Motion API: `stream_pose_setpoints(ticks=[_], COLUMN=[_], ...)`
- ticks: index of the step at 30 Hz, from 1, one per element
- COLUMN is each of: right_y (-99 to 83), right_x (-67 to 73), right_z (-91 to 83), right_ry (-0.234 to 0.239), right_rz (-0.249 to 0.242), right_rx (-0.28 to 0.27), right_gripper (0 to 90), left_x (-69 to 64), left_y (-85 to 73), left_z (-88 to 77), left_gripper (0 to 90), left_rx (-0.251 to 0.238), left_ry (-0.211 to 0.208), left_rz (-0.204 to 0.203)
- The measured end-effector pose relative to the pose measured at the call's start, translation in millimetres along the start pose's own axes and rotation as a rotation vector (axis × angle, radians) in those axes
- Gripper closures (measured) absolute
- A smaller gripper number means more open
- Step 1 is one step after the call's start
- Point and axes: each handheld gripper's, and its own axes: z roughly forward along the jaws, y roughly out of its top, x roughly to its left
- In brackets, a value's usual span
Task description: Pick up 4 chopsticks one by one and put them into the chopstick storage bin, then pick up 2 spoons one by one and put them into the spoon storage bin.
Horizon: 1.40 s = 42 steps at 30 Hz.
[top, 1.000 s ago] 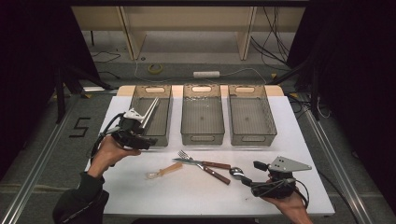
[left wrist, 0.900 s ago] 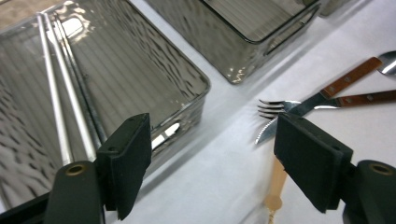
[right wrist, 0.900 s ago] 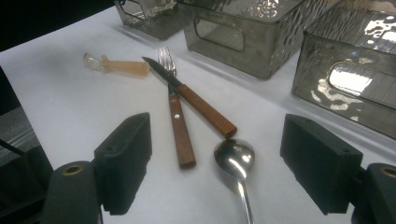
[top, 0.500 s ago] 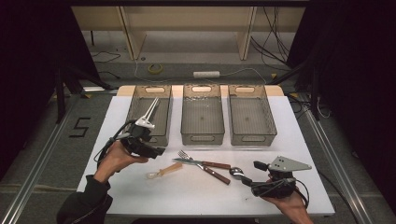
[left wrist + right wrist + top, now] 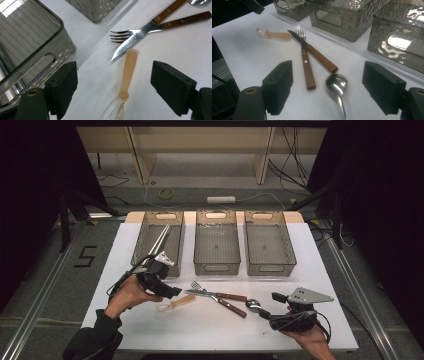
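L gripper (image 5: 113, 87) jaws wide, just been opening, astride peach spoon (image 5: 128, 72) untouched near table (image 5: 220, 330) front edge; R gripper (image 5: 327, 92) wide, empty.

Three grey bins (image 5: 216, 245) on white table (image 5: 325, 285); floor cables (image 5: 165, 193).
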Motion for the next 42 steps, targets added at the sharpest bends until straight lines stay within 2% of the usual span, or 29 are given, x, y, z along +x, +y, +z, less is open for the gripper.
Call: stream_pose_setpoints(ticks=[13,20,24,30,35,36,37,41,42], right_y=[-0.4,-1.4,-1.0,-1.5,-1.9,-1.9,-1.9,-2.4,-2.5], right_x=[-0.5,-0.9,-0.5,-1.3,-1.9,-1.6,-1.2,-0.1,0.5], right_z=[-0.8,-2.6,-2.9,-2.5,-3.7,-3.8,-3.6,-3.4,-4.1], right_ry=[-0.002,-0.006,-0.007,-0.004,-0.009,-0.009,-0.01,-0.014,-0.017], right_rz=[0.006,0.003,0.003,0.003,0.004,0.004,0.004,0.0,-0.002], right_rx=[-0.002,-0.001,-0.003,0.0,-0.003,-0.002,-0.001,0.002,0.005], right_gripper=[25.8,25.8,25.8,25.9,25.8,25.8,25.8,25.9,25.9], left_x=[-9.7,-12.8,-13.5,-13.9,-15.0,-15.5,-17.0,-20.0,-20.3], left_y=[-0.8,-1.8,-3.2,-2.4,-3.4,-3.8,-4.4,-3.4,-3.2], left_z=[17.9,30.4,36.0,40.3,45.5,46.4,48.3,49.5,49.8], left_gripper=[21.1,21.0,21.0,22.0,24.5,25.9,31.0,35.0,38.7], left_rx=[0.075,0.124,0.164,0.185,0.212,0.212,0.212,0.216,0.212], left_ry=[-0.028,-0.021,-0.02,-0.023,-0.022,-0.021,-0.029,-0.031,-0.037], left_rz=[0.032,0.053,0.079,0.083,0.092,0.096,0.1,0.13,0.134])
